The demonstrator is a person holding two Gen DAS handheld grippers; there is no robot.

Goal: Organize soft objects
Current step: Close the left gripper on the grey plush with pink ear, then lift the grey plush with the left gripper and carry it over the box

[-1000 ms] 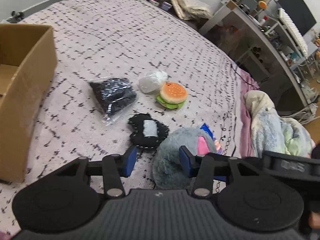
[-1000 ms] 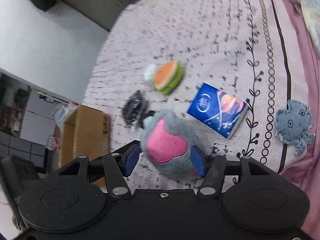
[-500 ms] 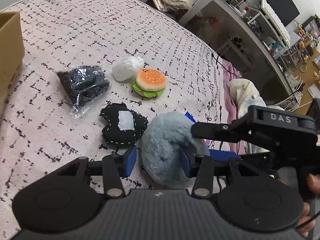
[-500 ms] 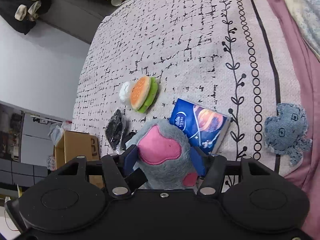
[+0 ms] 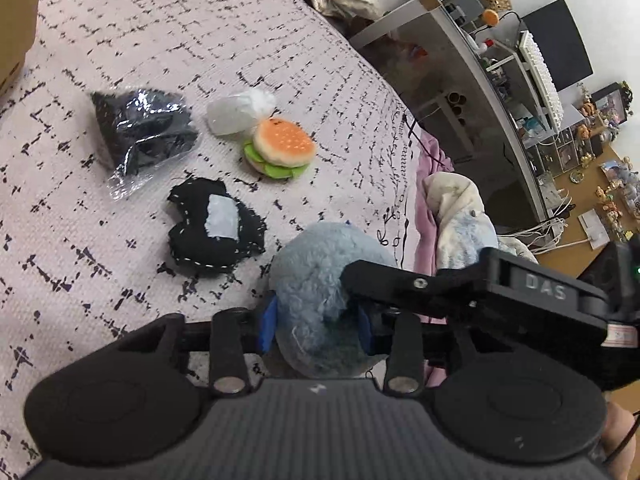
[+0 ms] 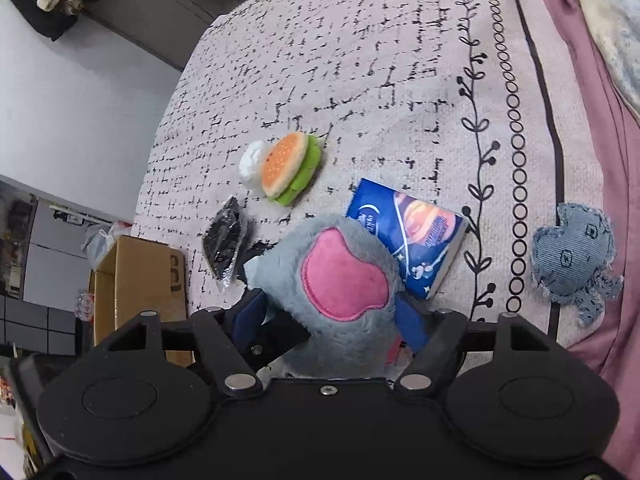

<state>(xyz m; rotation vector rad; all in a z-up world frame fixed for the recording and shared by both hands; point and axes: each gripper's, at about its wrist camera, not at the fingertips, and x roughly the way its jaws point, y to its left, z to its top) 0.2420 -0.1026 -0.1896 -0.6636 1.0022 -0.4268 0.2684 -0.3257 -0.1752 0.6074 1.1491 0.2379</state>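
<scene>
A grey-blue plush toy [image 5: 320,300] with a pink patch [image 6: 344,280] sits between the jaws of both grippers. My left gripper [image 5: 318,328] is shut on it from one side. My right gripper [image 6: 332,316] is shut on it from the other side, and its black finger crosses the left wrist view [image 5: 400,284]. On the bed lie a burger plush [image 5: 280,148], a black heart-shaped cushion [image 5: 216,232], a black item in a clear bag [image 5: 140,132], a white bagged item [image 5: 236,112], a blue tissue pack [image 6: 412,236] and a denim octopus [image 6: 572,256].
A cardboard box [image 6: 136,280] stands at the bed's far side, its corner showing in the left wrist view [image 5: 16,20]. A crumpled blanket [image 5: 456,216] lies off the bed edge. A desk with shelves [image 5: 500,60] stands beyond.
Both grippers have closed in on the grey plush from opposite sides. The left gripper's jaws narrowed onto it and the right gripper came close alongside.
</scene>
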